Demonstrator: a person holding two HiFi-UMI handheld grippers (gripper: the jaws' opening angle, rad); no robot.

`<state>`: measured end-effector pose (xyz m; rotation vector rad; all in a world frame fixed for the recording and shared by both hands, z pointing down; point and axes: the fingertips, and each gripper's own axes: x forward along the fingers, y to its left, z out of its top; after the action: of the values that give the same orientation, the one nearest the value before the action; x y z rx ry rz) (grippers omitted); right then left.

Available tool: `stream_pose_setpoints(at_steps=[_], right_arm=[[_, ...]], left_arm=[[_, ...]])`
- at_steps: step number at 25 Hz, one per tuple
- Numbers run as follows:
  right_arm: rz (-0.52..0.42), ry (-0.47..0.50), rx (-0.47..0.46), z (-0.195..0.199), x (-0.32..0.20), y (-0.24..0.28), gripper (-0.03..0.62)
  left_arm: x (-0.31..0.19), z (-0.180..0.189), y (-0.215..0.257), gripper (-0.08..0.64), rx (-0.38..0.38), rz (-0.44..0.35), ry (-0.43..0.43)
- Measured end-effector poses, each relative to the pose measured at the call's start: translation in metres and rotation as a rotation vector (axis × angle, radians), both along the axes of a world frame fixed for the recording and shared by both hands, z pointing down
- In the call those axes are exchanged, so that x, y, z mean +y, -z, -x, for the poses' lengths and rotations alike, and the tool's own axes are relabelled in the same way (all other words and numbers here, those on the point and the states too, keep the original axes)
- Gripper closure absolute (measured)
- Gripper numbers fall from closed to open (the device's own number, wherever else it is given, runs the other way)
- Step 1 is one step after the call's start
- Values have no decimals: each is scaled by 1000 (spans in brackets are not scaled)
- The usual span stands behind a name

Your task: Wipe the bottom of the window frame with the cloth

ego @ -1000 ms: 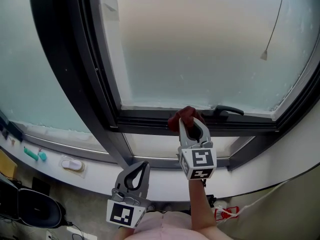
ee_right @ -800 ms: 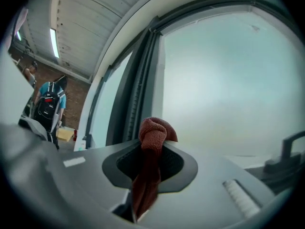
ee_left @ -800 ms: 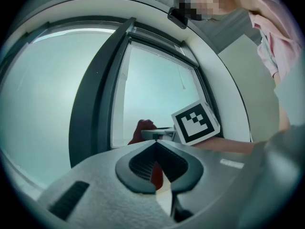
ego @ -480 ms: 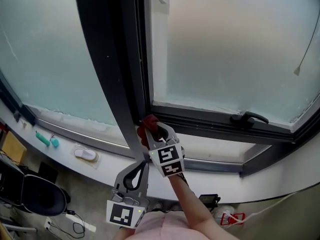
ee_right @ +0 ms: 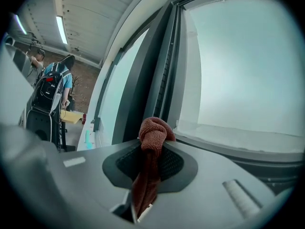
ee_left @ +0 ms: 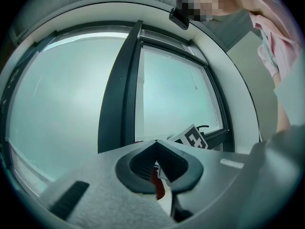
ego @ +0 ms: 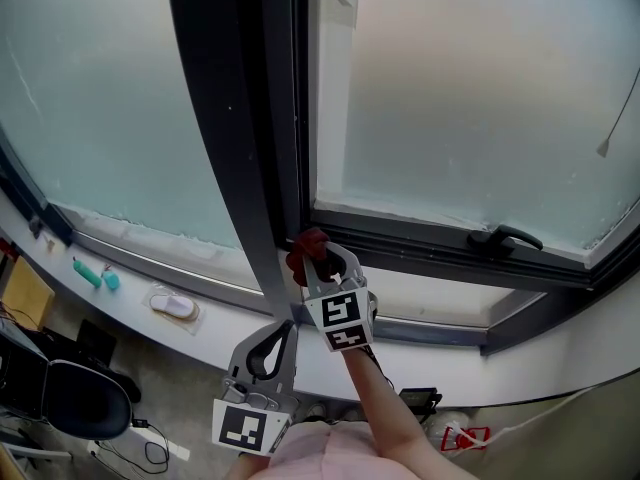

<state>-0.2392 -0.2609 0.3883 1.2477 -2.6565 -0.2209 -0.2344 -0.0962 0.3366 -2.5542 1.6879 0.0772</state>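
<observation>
A dark red cloth (ego: 306,249) (ee_right: 151,142) is bunched at the tip of my right gripper (ego: 318,252) (ee_right: 153,138), which is shut on it. The cloth rests against the bottom rail of the dark window frame (ego: 420,243), at its left corner by the upright post (ego: 235,138). My left gripper (ego: 272,343) (ee_left: 155,145) hangs lower, near my body, with its jaws shut and nothing between them. In the left gripper view the right gripper's marker cube (ee_left: 193,140) and a strip of the cloth (ee_left: 156,182) show past the jaws.
A black window handle (ego: 498,236) sits on the bottom rail to the right. A white sill (ego: 120,303) below the left pane holds teal items (ego: 90,274) and a white object (ego: 172,306). A black chair (ego: 60,398) stands at lower left. A person stands far left (ee_right: 47,87).
My right gripper with the cloth slid left along the bottom rail, from beside the handle to the left corner. The left gripper stayed where it was.
</observation>
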Motion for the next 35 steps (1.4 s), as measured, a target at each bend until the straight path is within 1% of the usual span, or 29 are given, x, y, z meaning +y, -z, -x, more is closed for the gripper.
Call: stream_pose_setpoints(at_steps=[3, 6, 10, 15, 20, 26, 31, 35], right_arm=[[-2, -18, -5, -12, 0, 1, 526], [-3, -46, -19, -31, 1, 2, 526], [-12, -89, -43, -60, 1, 5, 526], [-12, -145, -86, -98, -2, 12, 518], [-19, -174, -98, -123, 0, 10, 518], [-22, -205, -99, -150, 3, 10, 518], [-25, -246, -120, -176, 3, 11, 518], [-21, -282, -128, -200, 5, 11, 517]], left_arm=[[-1, -6, -2, 565, -8, 5, -16], [-2, -16, 2, 565, 16, -4, -36], [-4, -33, -2, 565, -11, 8, -80], [-6, -55, -3, 565, -17, 6, -127], [-8, -76, -4, 565, -16, 7, -170], [-12, -91, -4, 565, -19, 6, -197], [-17, -103, -2, 565, 5, 6, -213], [-18, -111, -6, 565, -17, 15, -234]])
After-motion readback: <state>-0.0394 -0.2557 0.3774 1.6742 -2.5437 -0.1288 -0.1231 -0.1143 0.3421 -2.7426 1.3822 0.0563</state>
